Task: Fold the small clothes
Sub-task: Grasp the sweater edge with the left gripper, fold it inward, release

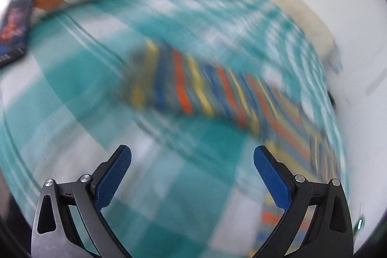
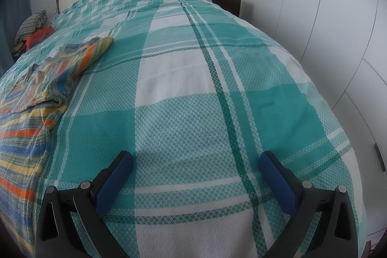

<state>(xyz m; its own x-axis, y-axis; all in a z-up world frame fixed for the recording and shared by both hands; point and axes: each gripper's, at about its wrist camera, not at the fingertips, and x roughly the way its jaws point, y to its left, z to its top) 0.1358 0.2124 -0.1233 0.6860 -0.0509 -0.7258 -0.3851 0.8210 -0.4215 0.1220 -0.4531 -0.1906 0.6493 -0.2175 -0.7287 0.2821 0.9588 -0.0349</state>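
Striped knit garment [image 2: 36, 88], woven checked bedspread [image 2: 193, 100]

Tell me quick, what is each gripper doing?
Left gripper: open, holding nothing.
Right gripper: open, holding nothing, over the bedspread.

Right claw [image 2: 196, 161] spread, striped garment [image 2: 43, 79] left, checked bedspread [image 2: 183, 79]

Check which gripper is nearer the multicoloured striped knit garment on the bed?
Left, likely. Left gripper points at the striped knit garment, which reaches past its right finger. Right gripper hangs over bare bedspread, garment off left.
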